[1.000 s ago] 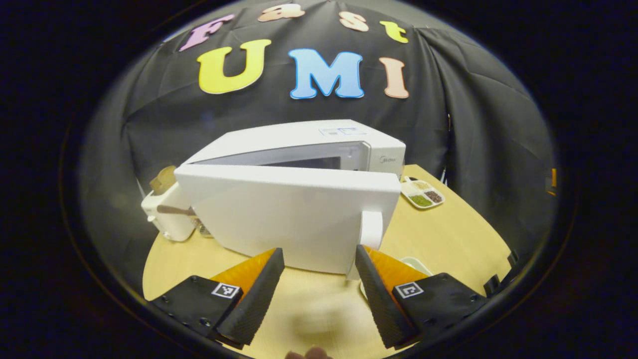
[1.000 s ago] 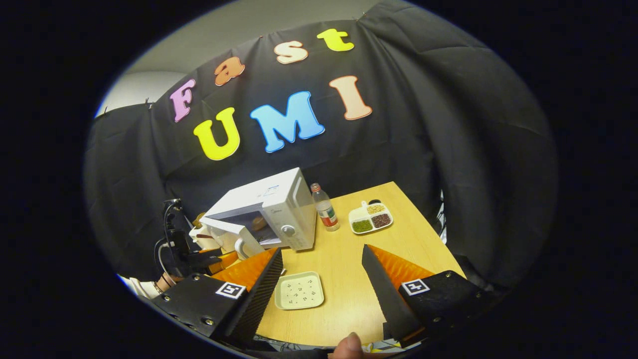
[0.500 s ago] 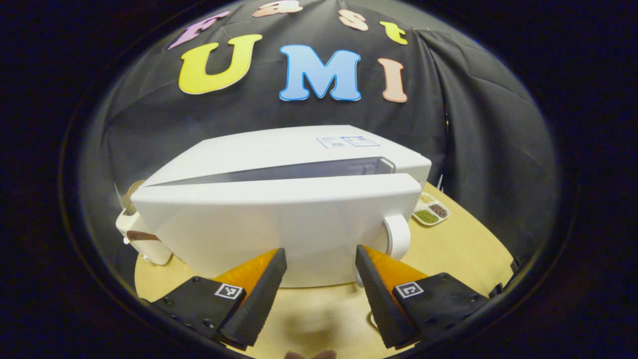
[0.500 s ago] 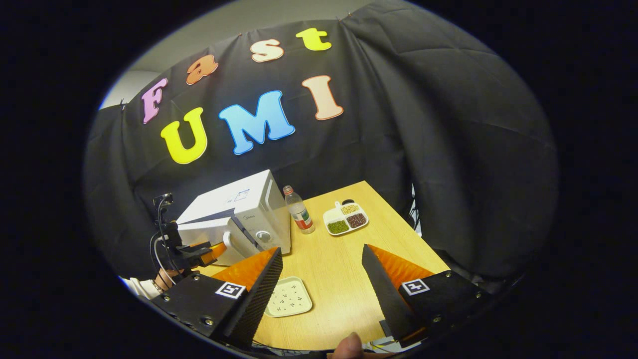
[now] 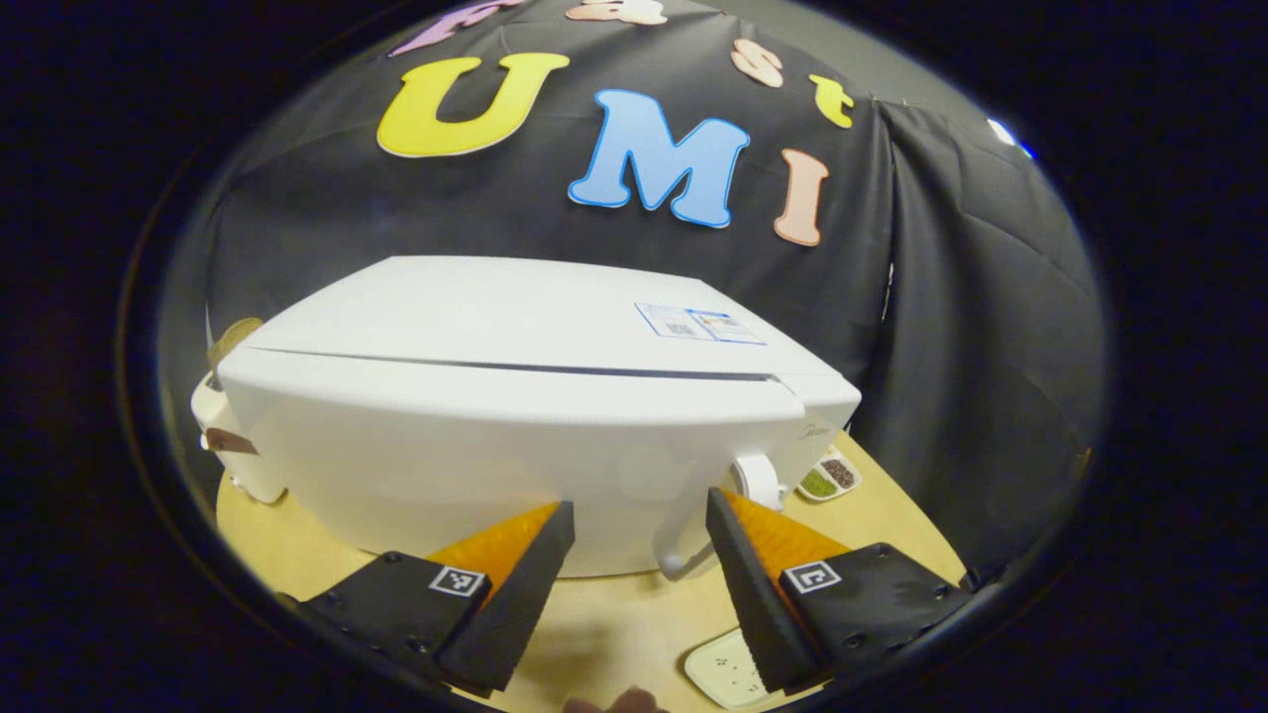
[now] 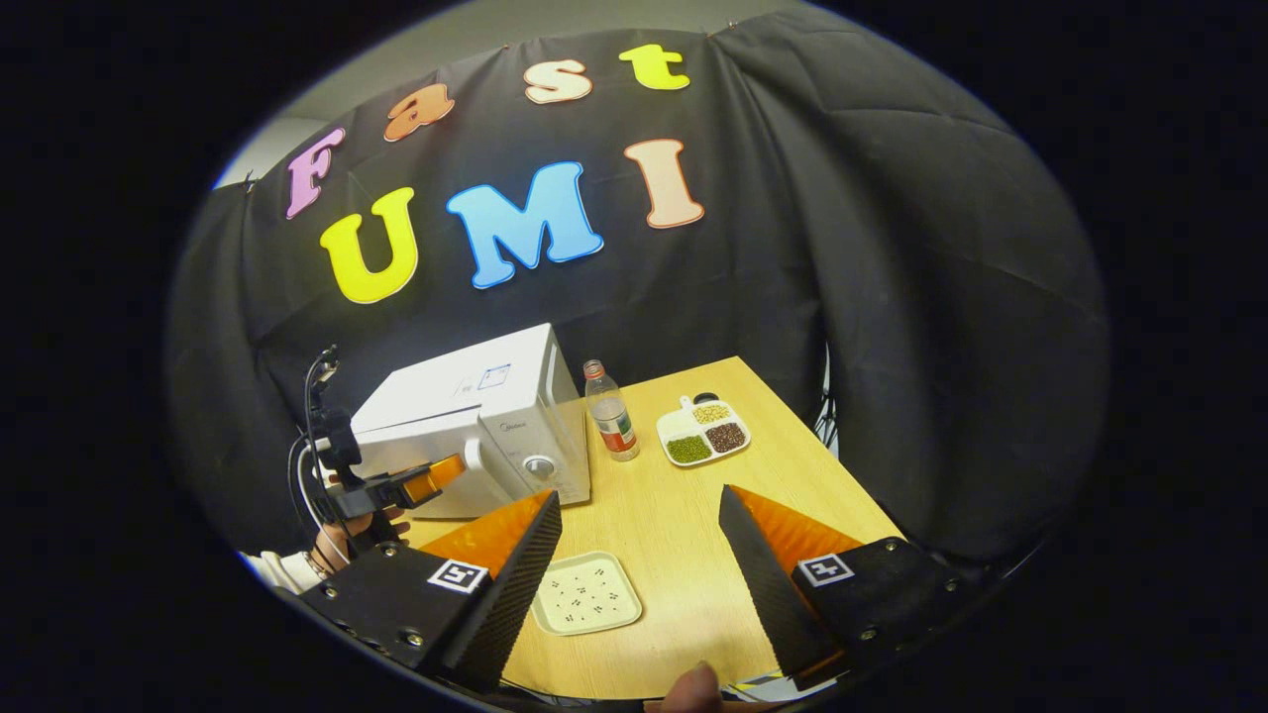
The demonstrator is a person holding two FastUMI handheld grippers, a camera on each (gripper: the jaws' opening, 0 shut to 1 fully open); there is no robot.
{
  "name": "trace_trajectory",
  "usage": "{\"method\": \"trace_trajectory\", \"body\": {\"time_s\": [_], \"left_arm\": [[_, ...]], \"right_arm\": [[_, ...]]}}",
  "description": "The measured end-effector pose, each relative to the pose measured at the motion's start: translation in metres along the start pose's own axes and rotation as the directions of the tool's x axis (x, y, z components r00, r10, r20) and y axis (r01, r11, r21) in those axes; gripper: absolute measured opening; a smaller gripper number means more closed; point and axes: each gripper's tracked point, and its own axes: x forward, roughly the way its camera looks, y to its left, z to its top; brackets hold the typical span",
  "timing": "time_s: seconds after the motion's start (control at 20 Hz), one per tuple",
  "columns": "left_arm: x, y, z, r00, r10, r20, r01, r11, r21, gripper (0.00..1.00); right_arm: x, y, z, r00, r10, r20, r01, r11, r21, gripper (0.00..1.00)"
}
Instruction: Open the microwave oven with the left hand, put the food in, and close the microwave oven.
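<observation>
Microwave (image 5: 515, 416) sits mid-frame just beyond our left claw (image 5: 634, 555), spread and holding nothing; its door looks shut, so we judge closing nearly done and backing away next. Our right claw (image 6: 639, 555), also spread, shows a plate (image 6: 586, 592), bottle (image 6: 612, 411) and the surface (image 6: 693, 495).

1. White microwave oven (image 5: 515, 396), boxy, standing upright on the wooden bench (image 6: 693, 535) toward its back left, seen in the right gripper view at (image 6: 466, 416).
2. Door (image 5: 475, 446) plain white, swung in nearly flush with the body; only a thin dark seam along its top edge.
3. Curved white handle (image 5: 693, 525) at the door's right end, beside a round knob (image 5: 758, 480) on the control panel.
4. Small label (image 5: 698, 323) on the flat top, toward the right.
5. Food not discernible; interior hidden behind the door.
</observation>
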Motion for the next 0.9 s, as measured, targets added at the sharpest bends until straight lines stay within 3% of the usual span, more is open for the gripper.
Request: {"method": "trace_trajectory", "body": {"time_s": [0.2,0.3,0.35,0.4,0.5,0.55,0.6,0.65,0.7,0.8,0.85,0.9], "left_arm": [[-0.007,-0.008,0.015,1.0,0.008,0.004,-0.007,0.993,-0.117,0.94],[-0.037,-0.022,0.048,0.997,0.019,0.081,-0.015,0.999,-0.05,1.0],[-0.059,-0.032,0.064,0.993,0.025,0.117,-0.025,1.0,-0.003,1.0],[-0.085,-0.045,0.08,0.988,0.034,0.151,-0.04,0.998,0.037,0.93],[-0.142,-0.068,0.103,0.977,0.052,0.207,-0.072,0.993,0.089,1.0],[-0.173,-0.079,0.112,0.97,0.074,0.23,-0.099,0.99,0.098,0.96],[-0.207,-0.091,0.12,0.962,0.09,0.257,-0.117,0.989,0.093,1.0],[-0.239,-0.108,0.131,0.95,0.087,0.299,-0.113,0.991,0.074,0.93],[-0.27,-0.126,0.138,0.939,0.082,0.333,-0.102,0.994,0.044,1.0],[-0.325,-0.15,0.147,0.928,0.1,0.359,-0.095,0.995,-0.031,0.96],[-0.352,-0.16,0.157,0.918,0.116,0.38,-0.098,0.993,-0.066,0.99],[-0.381,-0.17,0.17,0.905,0.123,0.406,-0.096,0.992,-0.086,0.93]], "right_arm": [[-0.019,0.01,0.002,0.999,0.041,0.012,-0.041,0.998,-0.038,0.98],[-0.032,0.006,0.004,0.998,0.064,0.029,-0.062,0.996,-0.07,0.98],[-0.039,0.002,0.007,0.996,0.077,0.043,-0.073,0.994,-0.082,0.98],[-0.045,-0.002,0.012,0.994,0.097,0.055,-0.091,0.992,-0.092,0.98],[-0.057,-0.012,0.026,0.988,0.137,0.077,-0.128,0.986,-0.11,0.98],[-0.064,-0.017,0.034,0.984,0.161,0.081,-0.151,0.982,-0.114,0.98],[-0.071,-0.022,0.04,0.98,0.183,0.081,-0.173,0.978,-0.119,0.98],[-0.08,-0.027,0.052,0.972,0.209,0.104,-0.196,0.973,-0.124,0.98],[-0.089,-0.032,0.069,0.962,0.234,0.14,-0.216,0.967,-0.132,0.98],[-0.1,-0.039,0.092,0.946,0.26,0.194,-0.231,0.96,-0.158,0.98],[-0.104,-0.044,0.098,0.946,0.254,0.202,-0.222,0.961,-0.167,0.98],[-0.108,-0.041,0.104,0.94,0.268,0.211,-0.235,0.957,-0.169,0.98]]}}
